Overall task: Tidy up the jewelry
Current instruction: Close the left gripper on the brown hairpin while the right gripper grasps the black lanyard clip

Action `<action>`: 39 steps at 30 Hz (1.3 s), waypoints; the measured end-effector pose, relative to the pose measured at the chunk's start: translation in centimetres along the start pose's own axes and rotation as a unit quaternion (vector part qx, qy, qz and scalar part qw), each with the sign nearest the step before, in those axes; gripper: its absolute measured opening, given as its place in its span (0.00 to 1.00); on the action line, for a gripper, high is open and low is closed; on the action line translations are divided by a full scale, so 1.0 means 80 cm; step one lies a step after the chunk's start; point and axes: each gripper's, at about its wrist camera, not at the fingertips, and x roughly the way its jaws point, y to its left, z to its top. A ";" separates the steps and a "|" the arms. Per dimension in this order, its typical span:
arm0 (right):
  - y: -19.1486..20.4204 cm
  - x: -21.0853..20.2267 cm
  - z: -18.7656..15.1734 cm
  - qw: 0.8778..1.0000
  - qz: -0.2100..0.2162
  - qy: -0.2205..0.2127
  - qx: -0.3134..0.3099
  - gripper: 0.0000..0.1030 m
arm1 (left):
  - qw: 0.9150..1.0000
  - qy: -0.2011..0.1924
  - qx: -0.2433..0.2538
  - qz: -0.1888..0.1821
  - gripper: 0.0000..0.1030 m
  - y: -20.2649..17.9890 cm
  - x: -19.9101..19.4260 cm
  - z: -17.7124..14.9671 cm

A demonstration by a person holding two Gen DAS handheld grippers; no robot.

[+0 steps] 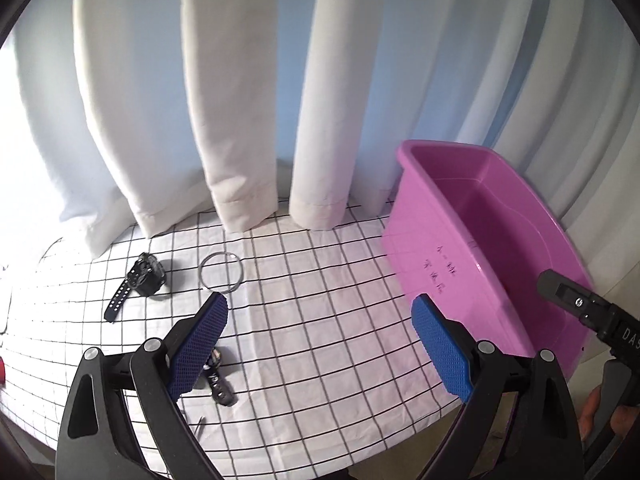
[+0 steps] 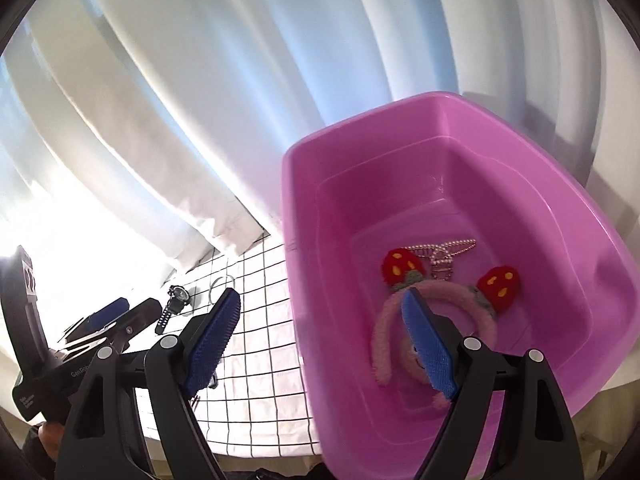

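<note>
A pink plastic tub (image 1: 424,240) stands at the right of the checked cloth; it also shows in the right wrist view (image 2: 304,248). Inside lie a pink fuzzy headband with red strawberries (image 2: 472,296) and a pearl necklace (image 2: 444,252). On the cloth lie a black watch (image 1: 138,280), a thin silver bangle (image 1: 221,271) and a small dark clip-like piece (image 1: 218,380), half hidden by my left finger. My left gripper (image 1: 320,316) is open and empty above the cloth. My right gripper (image 2: 324,312) is open and empty above the tub's near rim.
White curtains (image 1: 240,100) hang along the back edge of the table. A black-gridded white cloth (image 1: 320,300) covers the table. A small red thing (image 1: 2,370) shows at the far left edge. The right gripper's body (image 1: 580,308) reaches in beside the tub.
</note>
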 end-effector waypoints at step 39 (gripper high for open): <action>0.232 0.302 -0.155 0.923 0.115 0.193 -0.313 0.77 | 0.955 0.063 -0.221 0.187 0.91 0.192 0.076 -0.266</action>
